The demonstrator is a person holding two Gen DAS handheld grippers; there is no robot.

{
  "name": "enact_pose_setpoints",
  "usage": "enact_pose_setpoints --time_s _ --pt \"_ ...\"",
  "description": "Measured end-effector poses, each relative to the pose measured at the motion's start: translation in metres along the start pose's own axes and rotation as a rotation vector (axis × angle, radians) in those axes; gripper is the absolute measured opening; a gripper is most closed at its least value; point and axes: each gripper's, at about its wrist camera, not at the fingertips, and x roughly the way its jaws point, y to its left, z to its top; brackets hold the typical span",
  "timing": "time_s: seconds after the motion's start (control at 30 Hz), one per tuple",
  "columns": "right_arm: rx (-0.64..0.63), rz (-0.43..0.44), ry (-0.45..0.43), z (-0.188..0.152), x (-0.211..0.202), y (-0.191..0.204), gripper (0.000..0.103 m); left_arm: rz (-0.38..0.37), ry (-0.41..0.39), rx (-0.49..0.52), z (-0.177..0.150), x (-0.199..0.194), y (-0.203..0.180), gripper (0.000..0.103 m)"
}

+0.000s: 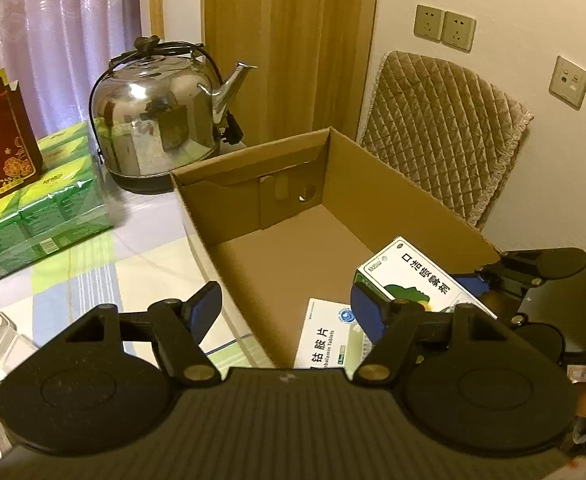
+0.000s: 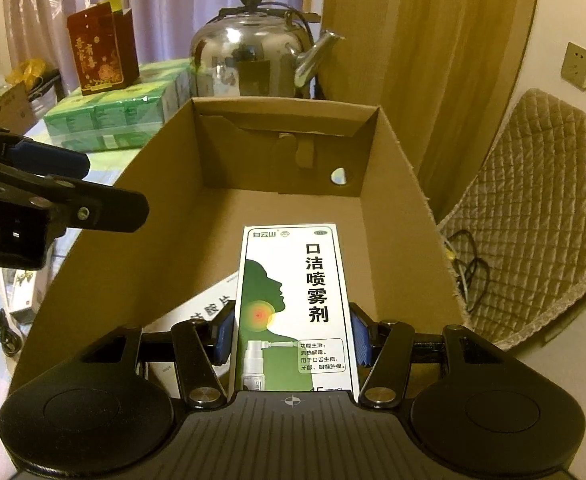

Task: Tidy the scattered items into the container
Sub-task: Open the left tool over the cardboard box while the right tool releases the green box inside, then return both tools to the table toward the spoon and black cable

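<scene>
the cardboard box [image 2: 165, 216] stands open on the table [image 1: 105, 264], and two medicine cartons show in it. one is a tall white and green spray carton [image 2: 293, 304], printed with a green head in profile, a red spot at the throat and black chinese characters; the right gripper [image 2: 291, 340] pinches it by its long sides between blue pads, holding it above the box floor near the near end. the second, a white tablet carton [image 1: 325, 336] with black chinese lettering, lies flat on the box floor under and just left of the held one. the left gripper [image 1: 289, 304] hangs with its fingers spread wide and nothing between them, one finger over the table outside the left wall, the other inside beside the spray carton.

the box is plain brown, with a folded end flap and one round hole in the far wall. past it, one steel kettle [image 1: 157, 120] sits on the checked table cloth. left of the kettle lies one wrapped pack of green boxes [image 1: 49, 208], with one dark red gift bag [image 1: 1, 144] standing on top. one chair with a quilted cover [image 1: 449, 136] stands to the right, against the wall.
</scene>
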Motion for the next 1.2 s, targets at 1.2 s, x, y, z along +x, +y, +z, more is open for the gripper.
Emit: enact_pose_setpoints --time_s 1.2 --pt "-0.034 0.083 -0.124 0.003 -0.082 0.079 0.068 0.130 -0.040 -0.141 -0.061 -0.120 0.065 0.068"
